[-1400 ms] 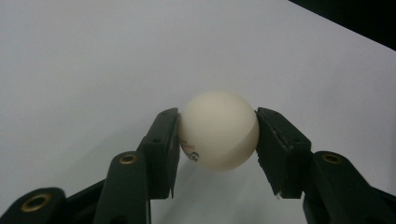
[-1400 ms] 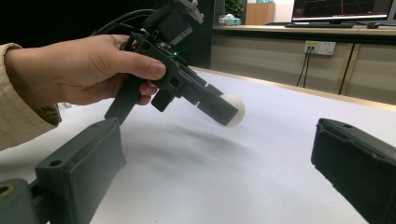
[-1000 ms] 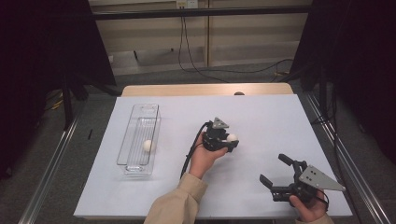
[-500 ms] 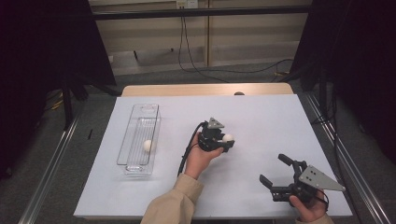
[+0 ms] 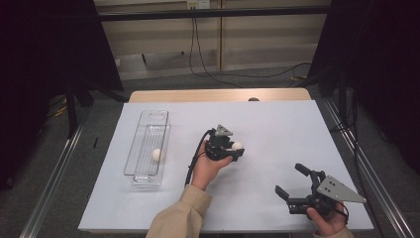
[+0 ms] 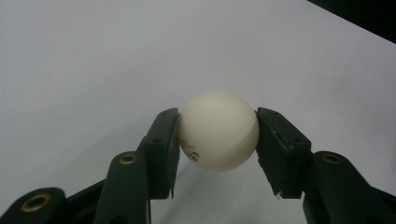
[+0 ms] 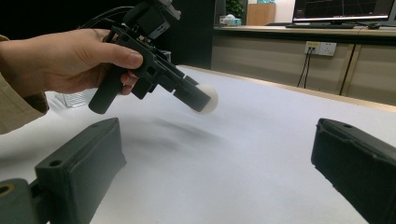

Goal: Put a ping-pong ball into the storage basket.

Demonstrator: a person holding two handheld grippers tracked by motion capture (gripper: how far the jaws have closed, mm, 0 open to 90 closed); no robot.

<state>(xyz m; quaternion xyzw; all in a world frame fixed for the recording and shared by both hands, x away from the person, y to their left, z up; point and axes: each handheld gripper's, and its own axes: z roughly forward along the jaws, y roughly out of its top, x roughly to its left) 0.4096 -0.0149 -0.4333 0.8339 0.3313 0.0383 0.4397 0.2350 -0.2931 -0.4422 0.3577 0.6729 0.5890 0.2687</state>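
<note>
The small red and black print on the cream-white ping-pong ball [image 6: 218,129] is half covered by the left claw's [image 6: 217,135] pad and too small to read. In the high view, the right hand [image 5: 328,221] is cut off by the bottom edge. The clear plastic rectangular bin [image 7: 77,98] sits mostly hidden behind the left hand [image 7: 60,60] in the right gripper view.

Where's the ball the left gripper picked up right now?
In the high view the ball sits clamped in the left gripper above mid-table, right of the clear tray holding another ball.
</note>
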